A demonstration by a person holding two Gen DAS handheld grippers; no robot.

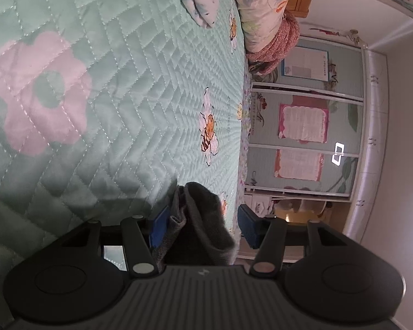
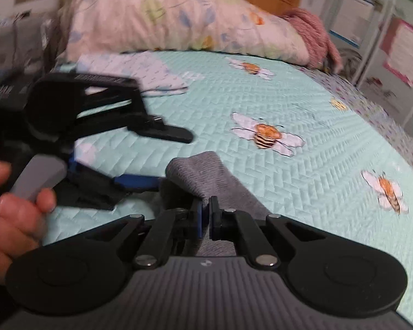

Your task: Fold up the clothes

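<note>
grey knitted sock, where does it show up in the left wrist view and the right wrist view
Left wrist view: the grey knitted sock sits bottom centre, between the left gripper's open jaws.
Right wrist view: it lies just below centre, its near edge pinched in the shut right gripper.
Shared landmark: the bee-on-daisy print on the mint quilted bedspread, beyond the sock.

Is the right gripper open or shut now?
Shut. In the right wrist view, the right gripper has its blue pads nearly together, pinching an edge of the grey garment on the quilt.
</note>
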